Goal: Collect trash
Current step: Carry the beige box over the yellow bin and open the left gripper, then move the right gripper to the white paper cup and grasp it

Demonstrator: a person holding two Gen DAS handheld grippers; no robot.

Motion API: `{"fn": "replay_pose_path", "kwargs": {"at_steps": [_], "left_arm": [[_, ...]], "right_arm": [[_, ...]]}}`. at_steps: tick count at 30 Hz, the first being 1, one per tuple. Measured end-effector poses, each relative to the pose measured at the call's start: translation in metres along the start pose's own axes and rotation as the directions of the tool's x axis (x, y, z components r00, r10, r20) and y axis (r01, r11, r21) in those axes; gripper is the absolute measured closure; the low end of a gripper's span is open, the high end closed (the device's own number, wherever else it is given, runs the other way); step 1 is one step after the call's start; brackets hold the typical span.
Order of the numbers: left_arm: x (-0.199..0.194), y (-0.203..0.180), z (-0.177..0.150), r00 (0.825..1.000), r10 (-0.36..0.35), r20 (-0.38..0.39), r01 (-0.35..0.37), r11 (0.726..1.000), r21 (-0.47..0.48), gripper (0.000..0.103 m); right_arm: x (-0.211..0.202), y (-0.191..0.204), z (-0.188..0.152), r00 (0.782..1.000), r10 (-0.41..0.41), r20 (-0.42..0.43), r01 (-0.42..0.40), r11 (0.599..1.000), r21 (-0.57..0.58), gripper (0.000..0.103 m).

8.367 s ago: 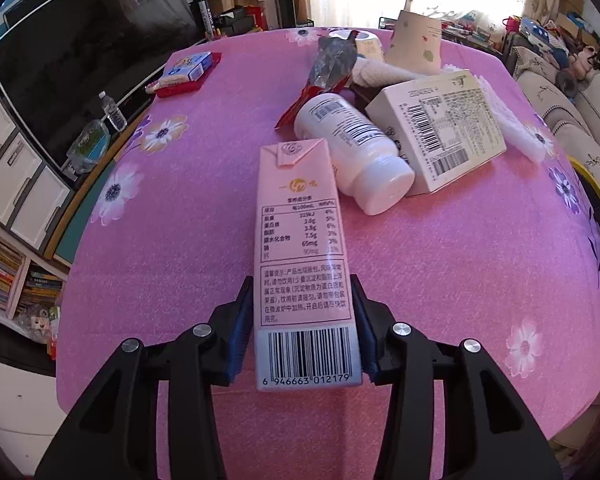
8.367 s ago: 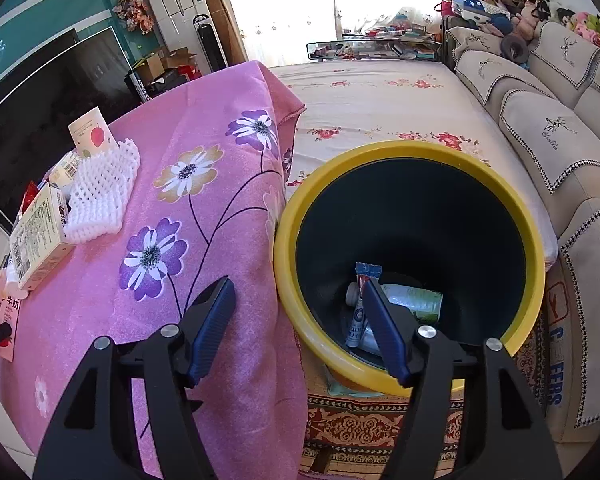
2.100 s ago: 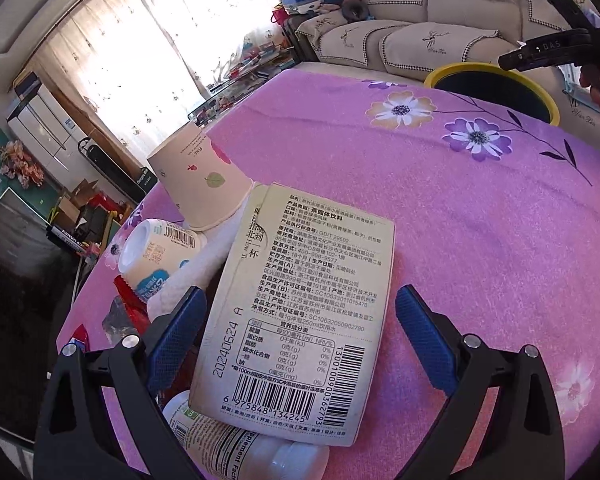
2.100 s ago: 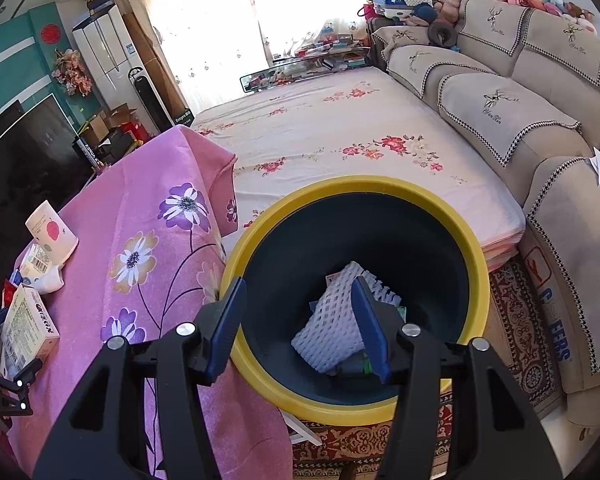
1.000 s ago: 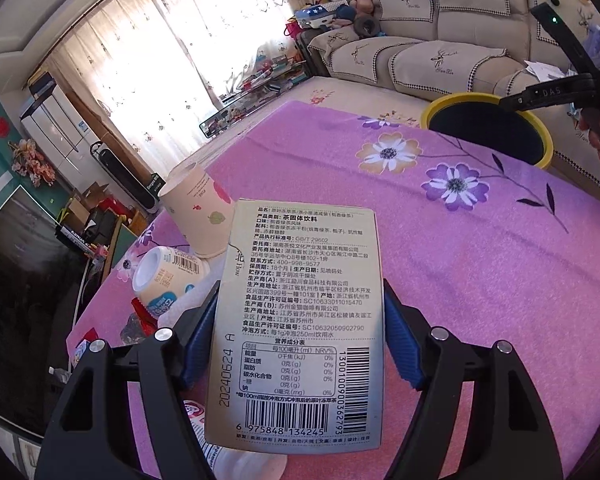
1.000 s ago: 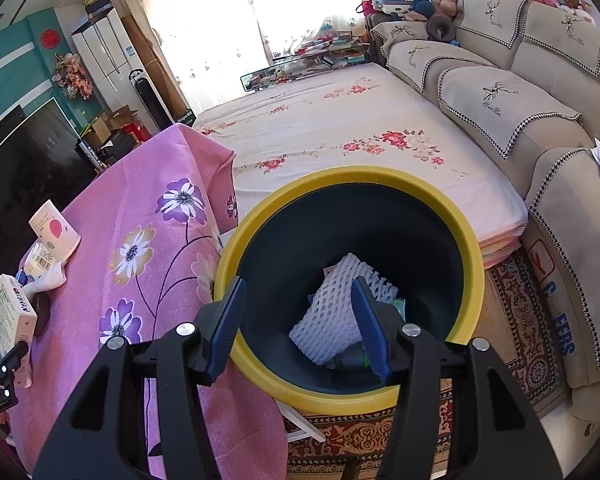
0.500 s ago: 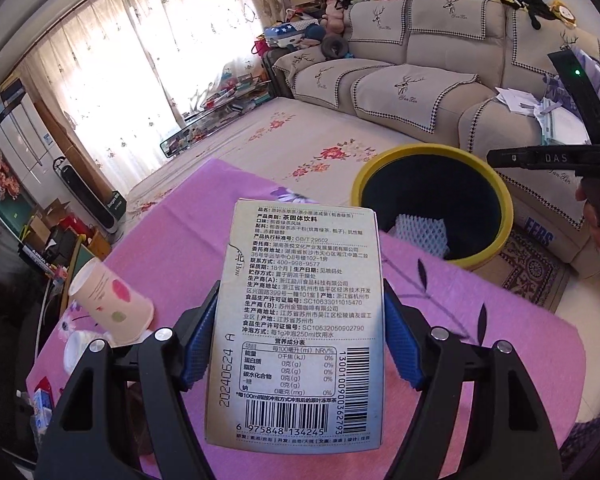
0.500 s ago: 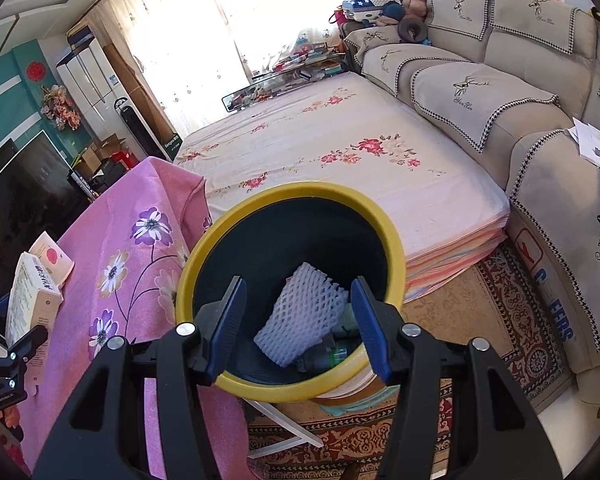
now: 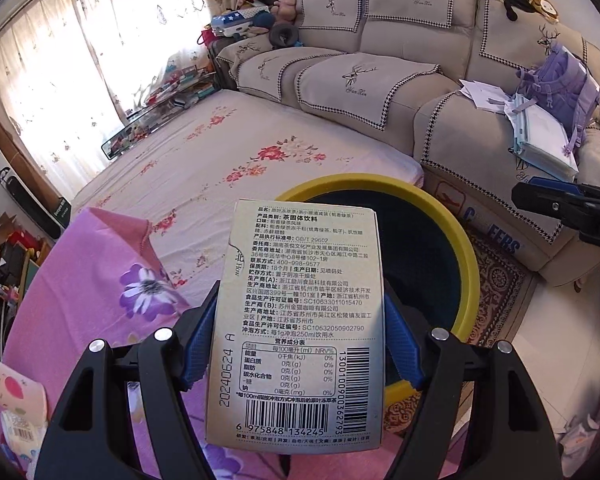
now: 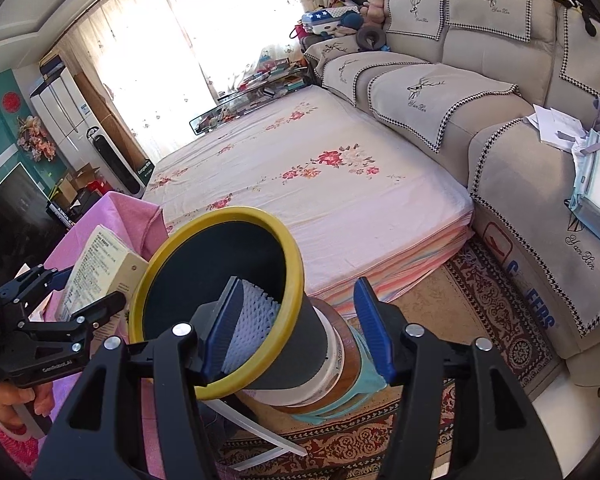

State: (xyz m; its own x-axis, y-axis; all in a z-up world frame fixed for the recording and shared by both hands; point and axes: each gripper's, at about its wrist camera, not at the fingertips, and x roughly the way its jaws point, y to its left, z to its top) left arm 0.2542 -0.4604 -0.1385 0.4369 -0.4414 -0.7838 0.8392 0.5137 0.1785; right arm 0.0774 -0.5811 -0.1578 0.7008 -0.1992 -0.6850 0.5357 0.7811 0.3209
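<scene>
A living room with a beige sofa (image 9: 400, 60) and a flowery mat on the floor; a yellow-rimmed bin (image 9: 466, 248) stands just beside the table with the pink flower cloth (image 9: 100, 280). The step looks like carrying trash to the bin. The left gripper (image 9: 296, 340) is clamped on a tea box (image 9: 300, 320), held up near the bin's rim. Next, I think, the box must go over the bin's mouth and be let go. The right gripper (image 10: 296, 328) is apart and holds nothing, hanging beside the bin, where a white foam net (image 10: 254, 320) lies.
</scene>
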Motion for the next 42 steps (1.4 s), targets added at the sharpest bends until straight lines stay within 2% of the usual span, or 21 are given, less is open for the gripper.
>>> {"fn": "replay_pose_path", "kwargs": {"at_steps": [2, 3, 5, 8, 13, 17, 23, 30, 32, 36, 37, 40, 42], "left_arm": [[0.012, -0.003, 0.007, 1.0, -0.009, -0.007, 0.009, 1.0, -0.011, 0.028], [0.015, -0.004, 0.01, 1.0, 0.002, -0.007, -0.002, 1.0, -0.02, 0.021], [0.013, 0.001, 0.01, 1.0, 0.017, 0.02, -0.016, 0.999, -0.046, 0.014], [-0.002, 0.013, 0.001, 0.999, 0.012, 0.049, -0.008, 0.996, -0.093, 0.011], [-0.05, 0.046, -0.034, 0.991, 0.021, 0.129, 0.003, 0.982, -0.188, 0.01], [-0.096, 0.084, -0.081, 0.979, 0.089, 0.185, -0.031, 0.955, -0.295, 0.006], [-0.149, 0.149, -0.158, 0.958, 0.225, 0.177, -0.127, 0.889, -0.439, 0.005], [-0.202, 0.224, -0.225, 0.898, 0.403, 0.176, -0.256, 0.804, -0.537, 0.005], [-0.212, 0.238, -0.24, 0.87, 0.465, 0.162, -0.308, 0.771, -0.558, 0.005], [-0.225, 0.262, -0.268, 0.844, 0.517, 0.14, -0.346, 0.726, -0.594, 0.005], [-0.227, 0.268, -0.275, 0.842, 0.521, 0.137, -0.343, 0.714, -0.61, 0.005], [-0.23, 0.285, -0.291, 0.852, 0.508, 0.124, -0.305, 0.675, -0.672, 0.005], [-0.23, 0.29, -0.299, 0.848, 0.52, 0.101, -0.311, 0.645, -0.698, 0.005]], "right_arm": [[-0.001, -0.006, 0.0, 1.0, -0.007, 0.002, 0.007, 1.0, 0.011, 0.047], [-0.001, -0.009, 0.0, 1.0, -0.007, 0.001, 0.007, 1.0, 0.016, 0.047], [0.0, -0.01, -0.001, 1.0, -0.007, -0.005, 0.007, 1.0, 0.017, 0.047], [0.003, -0.009, -0.003, 1.0, -0.008, -0.014, 0.008, 1.0, 0.011, 0.047], [0.009, 0.006, -0.008, 0.999, 0.008, -0.034, -0.008, 1.0, -0.011, 0.047], [0.013, 0.029, -0.011, 0.998, 0.022, -0.052, -0.025, 0.998, -0.057, 0.047], [0.018, 0.08, -0.012, 0.996, 0.047, -0.078, -0.058, 0.988, -0.146, 0.047], [0.028, 0.162, -0.017, 0.984, 0.113, -0.138, -0.147, 0.951, -0.27, 0.047], [0.032, 0.192, -0.02, 0.976, 0.141, -0.166, -0.188, 0.93, -0.315, 0.047], [0.038, 0.26, -0.027, 0.956, 0.203, -0.214, -0.276, 0.869, -0.409, 0.046], [0.039, 0.278, -0.03, 0.949, 0.219, -0.224, -0.298, 0.852, -0.43, 0.046], [0.043, 0.331, -0.039, 0.931, 0.26, -0.258, -0.358, 0.794, -0.491, 0.046], [0.047, 0.366, -0.045, 0.918, 0.286, -0.276, -0.393, 0.753, -0.528, 0.046]]}}
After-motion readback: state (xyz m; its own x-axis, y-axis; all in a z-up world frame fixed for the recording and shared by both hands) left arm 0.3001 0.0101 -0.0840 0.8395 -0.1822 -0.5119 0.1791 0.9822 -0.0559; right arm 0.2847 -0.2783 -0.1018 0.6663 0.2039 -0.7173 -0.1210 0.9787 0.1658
